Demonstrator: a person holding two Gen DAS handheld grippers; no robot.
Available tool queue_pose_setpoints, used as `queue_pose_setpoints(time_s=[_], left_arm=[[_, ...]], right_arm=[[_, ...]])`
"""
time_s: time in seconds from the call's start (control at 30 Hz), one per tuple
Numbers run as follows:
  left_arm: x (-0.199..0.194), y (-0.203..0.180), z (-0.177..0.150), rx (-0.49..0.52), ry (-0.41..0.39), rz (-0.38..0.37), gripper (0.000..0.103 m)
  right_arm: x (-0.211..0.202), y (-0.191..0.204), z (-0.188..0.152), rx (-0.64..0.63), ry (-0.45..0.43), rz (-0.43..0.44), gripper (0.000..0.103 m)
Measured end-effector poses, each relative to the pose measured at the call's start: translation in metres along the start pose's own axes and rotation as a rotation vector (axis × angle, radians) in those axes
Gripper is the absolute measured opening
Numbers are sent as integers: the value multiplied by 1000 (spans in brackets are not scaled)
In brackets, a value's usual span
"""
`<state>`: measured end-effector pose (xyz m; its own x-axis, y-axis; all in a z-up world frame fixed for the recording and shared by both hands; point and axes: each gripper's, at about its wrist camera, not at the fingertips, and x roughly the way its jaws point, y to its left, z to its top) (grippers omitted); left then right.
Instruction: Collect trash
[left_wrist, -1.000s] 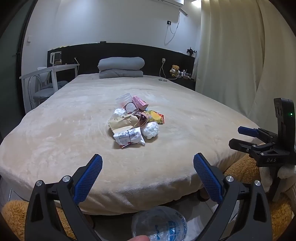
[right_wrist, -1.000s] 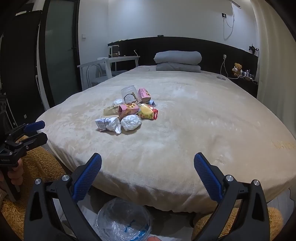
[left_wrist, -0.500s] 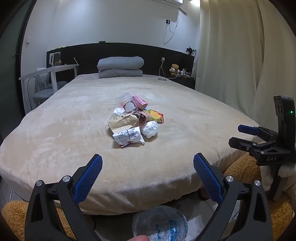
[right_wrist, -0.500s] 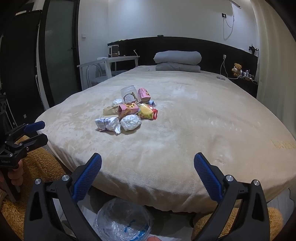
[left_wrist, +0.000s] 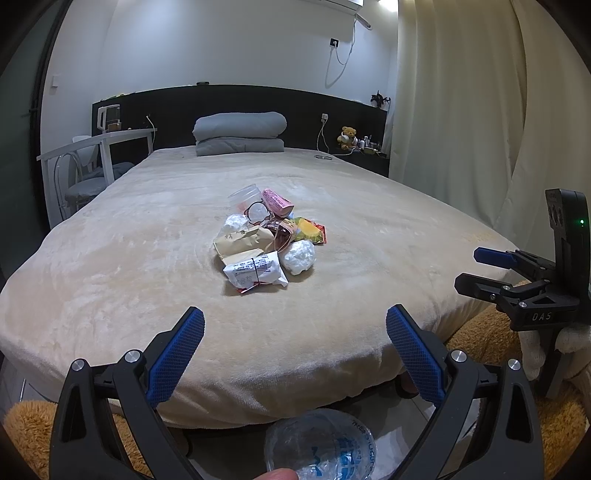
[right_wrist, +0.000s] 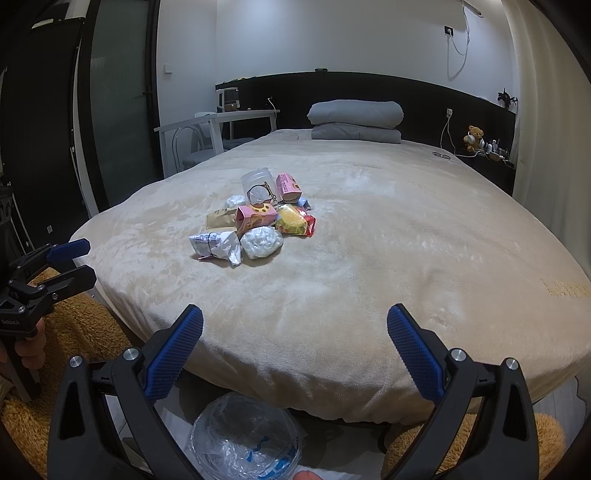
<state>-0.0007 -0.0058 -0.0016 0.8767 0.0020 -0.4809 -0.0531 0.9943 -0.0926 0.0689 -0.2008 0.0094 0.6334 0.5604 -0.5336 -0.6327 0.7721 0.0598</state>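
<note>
A heap of trash lies in the middle of the beige bed: a white printed wrapper, a crumpled white wad, a tan paper packet, pink cartons, a yellow-red snack bag and a clear cup. The heap also shows in the right wrist view. My left gripper is open and empty, short of the bed's foot edge. My right gripper is open and empty, also short of the edge. A clear plastic bag with blue print sits low under each gripper.
Folded grey bedding lies at the headboard. A white desk and chair stand left of the bed. A nightstand with a teddy bear is at the far right, beside curtains. Orange fluffy rugs lie on the floor.
Both grippers have crept slightly toward the bed; the heap sits a touch lower in the left view. Nothing was grasped or released.
</note>
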Motion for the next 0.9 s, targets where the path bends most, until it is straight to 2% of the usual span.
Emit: queue_pose_setpoints(time_s=[0.9], left_arm=[[1,-1,0,4,1,1,97]], right_arm=[[-1,1,0,-1,1,-1,99]])
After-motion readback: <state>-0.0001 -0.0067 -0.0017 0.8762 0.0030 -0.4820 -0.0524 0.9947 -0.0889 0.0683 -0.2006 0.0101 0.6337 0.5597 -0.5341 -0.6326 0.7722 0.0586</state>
